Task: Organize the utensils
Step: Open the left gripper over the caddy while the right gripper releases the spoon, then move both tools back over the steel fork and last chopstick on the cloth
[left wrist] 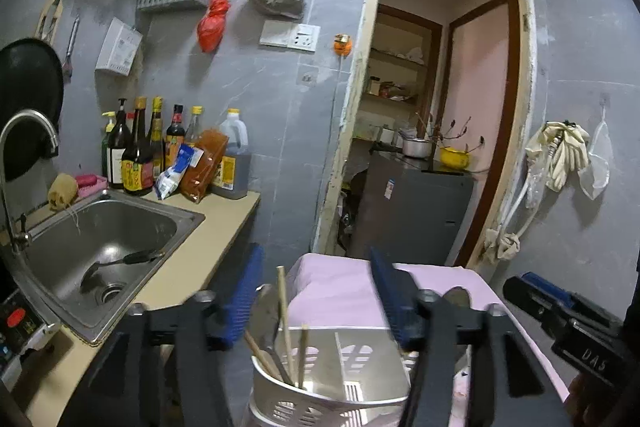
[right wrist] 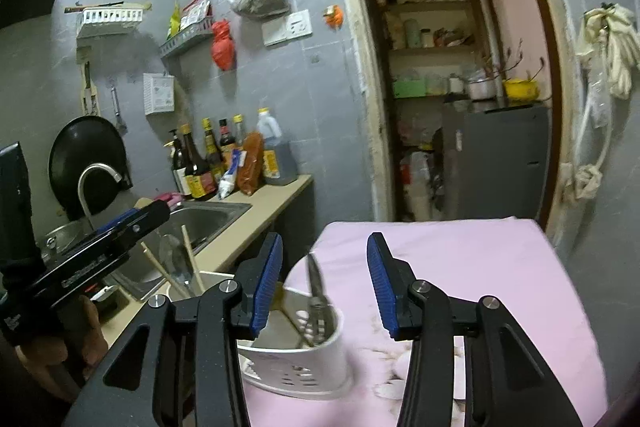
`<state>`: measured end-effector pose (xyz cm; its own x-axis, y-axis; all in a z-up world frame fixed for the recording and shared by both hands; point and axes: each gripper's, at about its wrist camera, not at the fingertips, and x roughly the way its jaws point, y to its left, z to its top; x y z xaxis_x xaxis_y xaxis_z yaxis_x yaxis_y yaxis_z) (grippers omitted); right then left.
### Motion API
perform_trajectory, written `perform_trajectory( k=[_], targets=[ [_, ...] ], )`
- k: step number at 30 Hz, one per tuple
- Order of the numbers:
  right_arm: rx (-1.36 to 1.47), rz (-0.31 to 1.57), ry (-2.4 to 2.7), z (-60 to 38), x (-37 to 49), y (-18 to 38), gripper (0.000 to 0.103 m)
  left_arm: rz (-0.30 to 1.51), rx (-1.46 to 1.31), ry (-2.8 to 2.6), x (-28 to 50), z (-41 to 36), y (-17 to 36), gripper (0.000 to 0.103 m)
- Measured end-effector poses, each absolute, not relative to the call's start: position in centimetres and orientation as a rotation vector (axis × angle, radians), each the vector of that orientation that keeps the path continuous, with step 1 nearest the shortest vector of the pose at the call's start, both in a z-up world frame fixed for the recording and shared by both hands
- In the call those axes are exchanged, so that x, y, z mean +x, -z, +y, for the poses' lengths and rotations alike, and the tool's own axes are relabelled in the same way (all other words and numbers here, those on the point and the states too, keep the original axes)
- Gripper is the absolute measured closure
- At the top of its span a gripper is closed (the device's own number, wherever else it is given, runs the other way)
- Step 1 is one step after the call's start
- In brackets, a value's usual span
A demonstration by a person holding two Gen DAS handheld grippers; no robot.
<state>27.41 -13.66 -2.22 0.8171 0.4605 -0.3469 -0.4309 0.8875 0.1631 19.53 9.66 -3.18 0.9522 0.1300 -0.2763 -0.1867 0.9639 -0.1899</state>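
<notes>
White utensil holder [right wrist: 304, 359] stands on the pink-covered desk [right wrist: 460, 267], right of the sink [left wrist: 100, 235]; chopsticks [left wrist: 286, 323] in its left compartment, metal tongs [right wrist: 316, 303] in another. Left gripper [left wrist: 316, 291] hangs above the holder, jaws apart, nothing between. Right gripper [right wrist: 324, 287] also above the holder, jaws apart and empty.

Both looking forward and a bit down from just above the white slotted plastic holder [left wrist: 320, 379] [right wrist: 304, 355] on the pink cloth-covered surface [left wrist: 340, 291] [right wrist: 460, 267]. Sharing the steel sink [left wrist: 100, 239] [right wrist: 208, 219] and grey tiled wall [left wrist: 260, 99] [right wrist: 300, 87].
</notes>
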Motion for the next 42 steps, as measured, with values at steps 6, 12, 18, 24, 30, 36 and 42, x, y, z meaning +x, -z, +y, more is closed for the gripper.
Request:
perform_trajectory(
  k=[6,12,18,24,30,36,42],
  targets=[
    [0.062,0.334,-0.384,-17.3,25.5,0.0,0.026,0.265,-0.203,-0.128,18.8,7.5,1.9,0.01],
    [0.037,0.289,-0.293,-21.4,23.5,-1.6,0.001,0.26,-0.145,-0.094,17.9,3.8,1.5,0.001],
    [0.028,0.296,-0.223,-25.5,22.8,-2.0,0.001,0.266,-0.123,-0.051,17.3,0.1,1.8,0.001],
    [0.019,0.337,-0.172,-29.7,22.8,-1.2,0.001,0.29,-0.124,-0.016,17.3,-3.4,2.5,0.001],
    [0.02,0.386,-0.139,-33.9,23.6,0.2,0.001,0.32,-0.106,0.02,17.6,-7.0,3.5,0.001],
    [0.02,0.422,-0.129,-36.8,24.9,1.6,0.001,0.381,-0.104,0.042,18.2,-10.1,5.5,0.001],
    [0.022,0.49,-0.141,-38.8,26.6,4.5,0.001,0.49,-0.129,0.05,19.9,-12.0,8.8,0.001]
  ],
)
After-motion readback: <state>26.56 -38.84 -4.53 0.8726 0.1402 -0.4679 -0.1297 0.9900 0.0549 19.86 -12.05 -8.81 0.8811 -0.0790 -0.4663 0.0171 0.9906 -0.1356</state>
